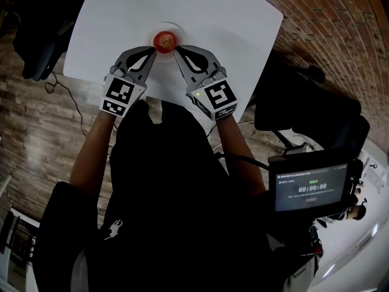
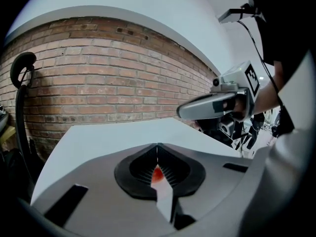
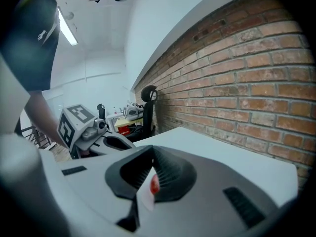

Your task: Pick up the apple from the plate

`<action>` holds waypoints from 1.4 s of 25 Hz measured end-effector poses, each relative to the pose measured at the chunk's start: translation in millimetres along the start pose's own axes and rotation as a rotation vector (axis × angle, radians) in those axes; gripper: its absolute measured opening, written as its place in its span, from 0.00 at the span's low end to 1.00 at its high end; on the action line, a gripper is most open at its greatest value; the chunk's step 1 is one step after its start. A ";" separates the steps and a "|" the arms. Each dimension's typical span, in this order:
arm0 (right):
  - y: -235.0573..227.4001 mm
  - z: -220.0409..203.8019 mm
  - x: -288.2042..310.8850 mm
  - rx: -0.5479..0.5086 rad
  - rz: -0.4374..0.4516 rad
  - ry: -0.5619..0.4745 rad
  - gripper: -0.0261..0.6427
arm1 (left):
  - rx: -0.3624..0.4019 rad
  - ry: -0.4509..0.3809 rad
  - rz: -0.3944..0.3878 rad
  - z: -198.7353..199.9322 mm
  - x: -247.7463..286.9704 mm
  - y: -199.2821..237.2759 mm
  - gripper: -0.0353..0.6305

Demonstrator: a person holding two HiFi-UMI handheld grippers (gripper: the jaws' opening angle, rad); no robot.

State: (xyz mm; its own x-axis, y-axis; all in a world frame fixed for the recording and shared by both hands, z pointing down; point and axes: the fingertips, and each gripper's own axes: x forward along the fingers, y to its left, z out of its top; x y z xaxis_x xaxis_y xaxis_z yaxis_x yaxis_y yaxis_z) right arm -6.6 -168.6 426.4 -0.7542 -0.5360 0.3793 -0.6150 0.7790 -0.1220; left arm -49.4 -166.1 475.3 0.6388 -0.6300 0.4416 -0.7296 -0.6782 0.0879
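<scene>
the apple sat on the plate toward the far side of the white counter, not yet lifted. the left tool and the right tool were both pinched closed and empty, tips just beside the apple on either side. the approach looked about done, while opening a tool, gripping and lifting all remained.

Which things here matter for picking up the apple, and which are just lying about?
For the job: apple, plate under it, table, left gripper, right gripper, both with fingers shut.
Lying about: black chair, timer screen.
</scene>
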 end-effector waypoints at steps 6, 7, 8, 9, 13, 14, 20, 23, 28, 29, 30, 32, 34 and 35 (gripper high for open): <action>-4.5 -13.7 5.9 0.007 0.013 0.019 0.05 | 0.010 0.024 0.001 -10.7 11.6 -1.0 0.06; -5.5 -15.9 6.4 0.010 0.015 0.022 0.05 | 0.010 0.028 0.001 -12.1 13.7 -0.9 0.06; -6.7 -18.3 6.8 0.014 0.017 0.026 0.05 | 0.008 0.032 0.000 -13.6 16.1 -0.9 0.06; -8.0 -20.8 7.2 0.018 0.020 0.031 0.05 | 0.007 0.037 0.000 -15.1 18.7 -1.0 0.06; -10.7 -28.2 8.6 0.027 0.026 0.044 0.05 | 0.002 0.047 -0.003 -18.5 25.7 -1.6 0.06; -10.9 -29.6 9.1 0.027 0.027 0.046 0.05 | 0.002 0.047 -0.002 -19.2 26.5 -1.5 0.06; -16.3 -39.7 11.7 0.029 0.036 0.063 0.05 | -0.003 0.060 -0.002 -25.4 34.1 -2.4 0.06; -16.9 -42.9 13.3 0.018 0.047 0.071 0.05 | -0.002 0.066 -0.003 -28.1 36.0 -2.6 0.06; -19.4 -46.2 17.6 0.018 0.061 0.080 0.05 | -0.003 0.080 -0.005 -33.2 41.2 -2.5 0.06; -19.0 -46.2 19.0 0.019 0.062 0.081 0.05 | -0.003 0.081 -0.002 -34.1 41.1 -1.4 0.06; -18.7 -46.4 20.2 0.020 0.063 0.082 0.05 | -0.003 0.083 0.001 -35.0 41.1 -0.3 0.06; -17.8 -47.6 22.1 0.024 0.066 0.086 0.05 | -0.003 0.087 0.002 -37.7 41.1 0.5 0.06; -16.7 -49.6 24.3 0.024 0.069 0.091 0.05 | -0.002 0.091 0.001 -40.5 40.5 1.1 0.06; -16.2 -50.6 25.2 0.024 0.070 0.094 0.05 | -0.002 0.093 0.002 -41.7 40.1 1.5 0.06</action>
State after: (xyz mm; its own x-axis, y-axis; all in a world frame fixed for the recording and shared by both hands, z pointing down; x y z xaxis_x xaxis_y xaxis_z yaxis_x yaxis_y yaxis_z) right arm -4.0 -178.2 484.3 -0.7713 -0.4468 0.4533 -0.5677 0.8049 -0.1727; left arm -35.1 -176.6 530.4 0.6120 -0.5934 0.5228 -0.7312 -0.6764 0.0883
